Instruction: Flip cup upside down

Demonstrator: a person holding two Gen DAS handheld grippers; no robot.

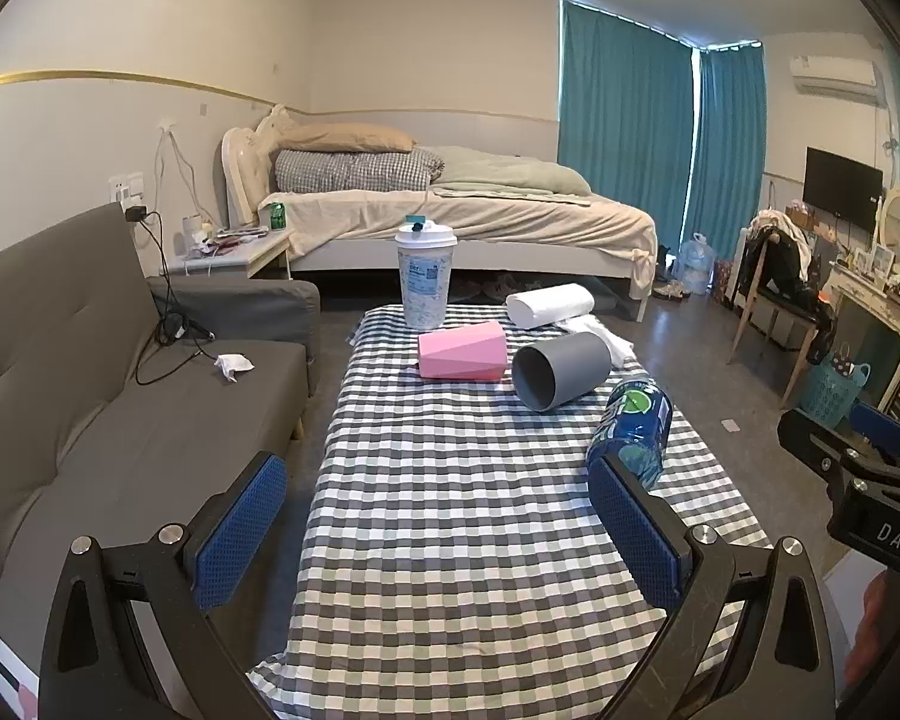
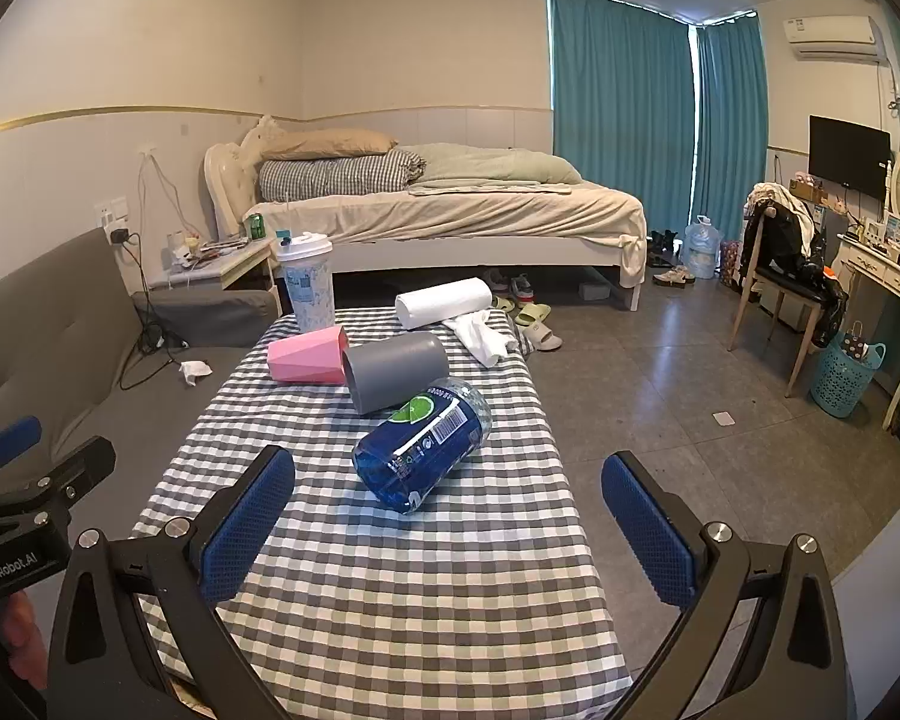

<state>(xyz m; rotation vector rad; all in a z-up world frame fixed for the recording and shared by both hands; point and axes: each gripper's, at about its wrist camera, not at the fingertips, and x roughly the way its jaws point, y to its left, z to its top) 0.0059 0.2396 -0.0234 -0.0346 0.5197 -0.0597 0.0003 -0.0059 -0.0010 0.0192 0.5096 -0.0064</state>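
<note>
Table: a low table point(image 1: 450, 510) with a checked cloth fills the middle of both views.
Pink cup: the pink cup point(image 1: 462, 351) lies on its side, just above the middle of the left view. It looks to be touching the grey cup.
Grey cup: the grey cup point(image 1: 561, 369) lies on its side too, right of the pink one. Its open mouth faces the camera in the left view.
Blue bottle: a blue bottle point(image 2: 423, 444) lies on its side in the middle of the right view, just below the grey cup and closest to the right tool.
Tall cup: a white cup with a lid point(image 1: 425, 276) stands up at the far end of the table.
Paper roll: a white roll point(image 1: 549, 305) lies at the far end, with a white cloth beside it.
Left tool: the left gripper point(image 1: 438, 531) sits low in its view. Its blue pads are spread wide and hold nothing.
Right tool: the right gripper point(image 2: 450, 525) is low in its view too. Its pads are spread wide and hold nothing.
Done: nothing yet, I think. No cup stands mouth down.
Left to do: pick a cup, grab it, turn it over and set it down on its mouth. I cannot tell which cup is meant.
</note>
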